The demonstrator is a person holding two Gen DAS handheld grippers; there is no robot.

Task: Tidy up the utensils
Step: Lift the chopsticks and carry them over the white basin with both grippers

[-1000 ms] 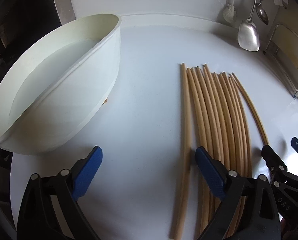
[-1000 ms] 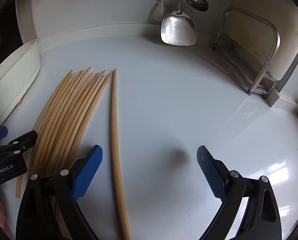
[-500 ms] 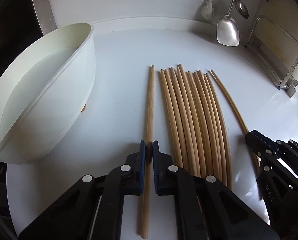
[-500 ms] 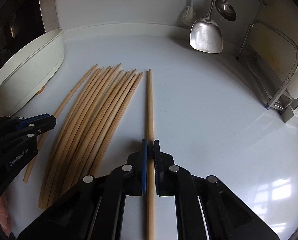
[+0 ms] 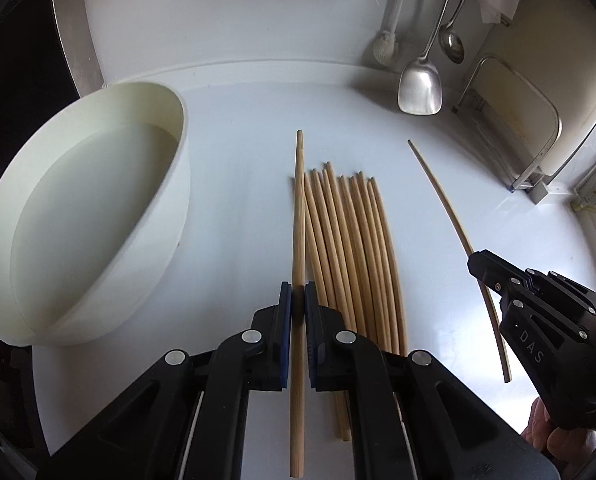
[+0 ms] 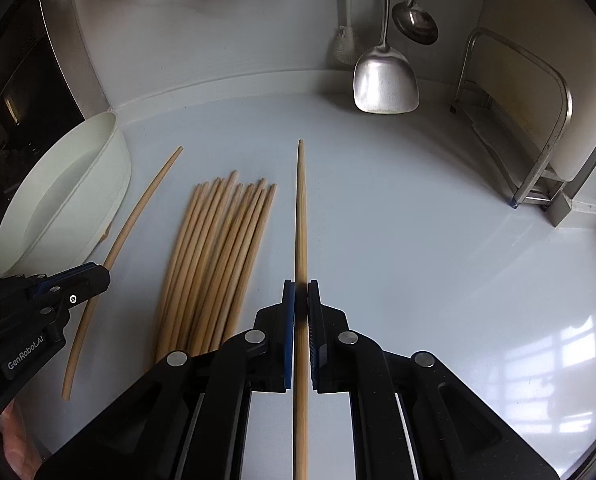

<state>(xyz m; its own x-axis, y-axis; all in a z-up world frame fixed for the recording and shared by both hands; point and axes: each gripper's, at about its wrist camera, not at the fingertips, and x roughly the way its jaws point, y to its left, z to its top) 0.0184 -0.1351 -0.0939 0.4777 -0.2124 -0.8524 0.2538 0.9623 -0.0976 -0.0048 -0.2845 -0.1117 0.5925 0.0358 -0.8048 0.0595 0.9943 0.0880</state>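
Left tool [image 5: 296,300] pinching one chopstick [image 5: 298,216], right tool [image 6: 301,292] pinching another chopstick [image 6: 301,216] (bundle [image 6: 218,256] lies between), white basin [image 5: 98,216] nearby

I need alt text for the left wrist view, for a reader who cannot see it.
The left gripper is shut on one wooden chopstick, held above a white counter. A bundle of chopsticks lies just to its right, a white bowl sits left, and the right gripper holds another chopstick at far right.

Both grippers are black plastic with blue finger pads [image 5: 285,312] and silver rivets [image 6: 254,336]; white "GenRobot.AI" lettering [image 6: 25,354] marks one side.
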